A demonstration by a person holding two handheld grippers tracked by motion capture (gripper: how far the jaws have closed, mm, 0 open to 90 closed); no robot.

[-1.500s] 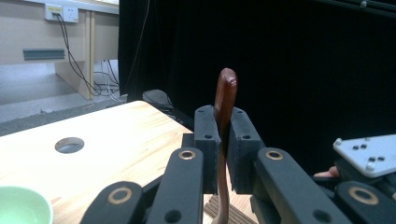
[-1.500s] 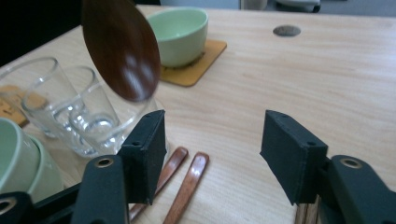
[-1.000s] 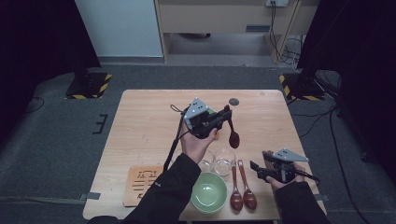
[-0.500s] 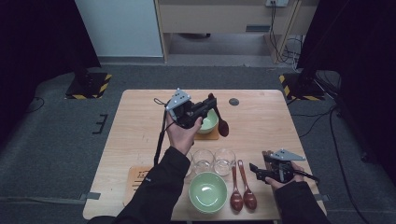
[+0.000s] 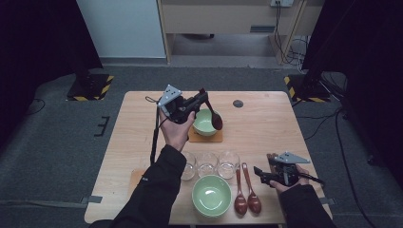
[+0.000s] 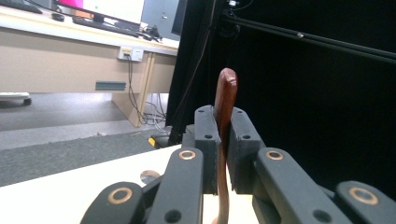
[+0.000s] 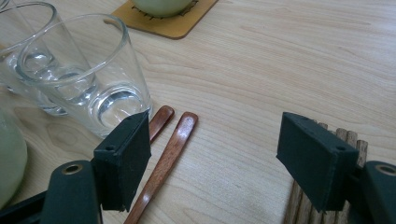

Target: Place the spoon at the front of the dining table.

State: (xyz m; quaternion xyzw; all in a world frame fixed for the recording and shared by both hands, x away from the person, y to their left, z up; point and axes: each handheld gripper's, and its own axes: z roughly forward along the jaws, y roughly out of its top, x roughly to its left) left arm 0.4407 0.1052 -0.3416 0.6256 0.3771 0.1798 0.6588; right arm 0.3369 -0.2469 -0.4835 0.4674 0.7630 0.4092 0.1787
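Gripping spoon (image 5: 215,118) | left fingers (image 6: 224,140) clamped | right fingers (image 7: 140,140) apart, empty

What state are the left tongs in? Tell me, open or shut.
Shut on the spoon. In the left gripper view the left tongs press both pads against its handle; in the high view its bowl hangs over the green bowl.

Light wooden table (image 5: 266,123) carried a coaster (image 5: 205,137) under a green bowl (image 5: 205,122), three glasses (image 5: 207,164) in a row, and a second green bowl (image 5: 211,195). Two wooden spoons (image 5: 247,192) lay beside it, plus a dark disc (image 5: 238,103) near the far edge.
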